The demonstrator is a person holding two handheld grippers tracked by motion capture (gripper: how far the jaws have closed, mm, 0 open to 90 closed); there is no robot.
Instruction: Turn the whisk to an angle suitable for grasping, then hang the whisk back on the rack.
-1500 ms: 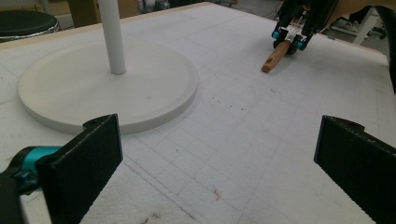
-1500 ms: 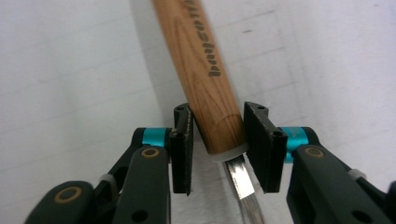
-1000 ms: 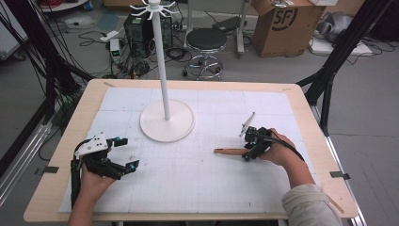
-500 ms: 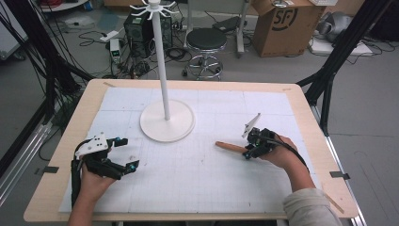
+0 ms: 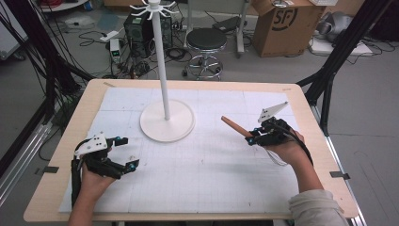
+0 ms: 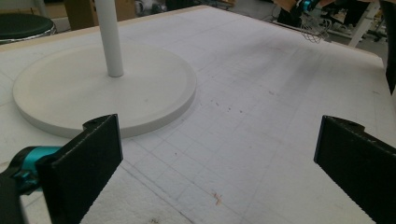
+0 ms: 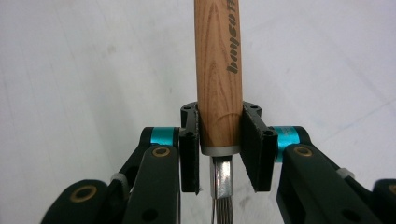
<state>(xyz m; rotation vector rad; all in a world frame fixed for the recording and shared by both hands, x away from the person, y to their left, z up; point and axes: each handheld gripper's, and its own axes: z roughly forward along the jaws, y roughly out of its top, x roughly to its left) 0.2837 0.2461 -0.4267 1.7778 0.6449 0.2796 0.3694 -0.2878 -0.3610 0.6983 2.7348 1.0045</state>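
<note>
Handle point(image 7: 218, 70) bore dark lettering, unreadable; box point(image 5: 280, 21) read "SF". Right gripper point(image 7: 218, 151) clamped the handle's metal end, its wood pointing toward the stand point(image 5: 167, 120). Left gripper point(image 6: 217, 154) gaped empty.

Wooden table point(image 5: 89, 89), white mat point(image 5: 211, 174), stand base point(image 5: 167, 121)

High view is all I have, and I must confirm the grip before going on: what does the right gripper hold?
Observer: The right gripper is shut on a wooden handle, pads pressing both its sides.
Operator: Where along it?
Observer: Right beside its metal collar; thin wires run back from there.
Operator: And on the left?
Observer: The left gripper stands open, nothing between its jaws, facing the stand's base.
</note>
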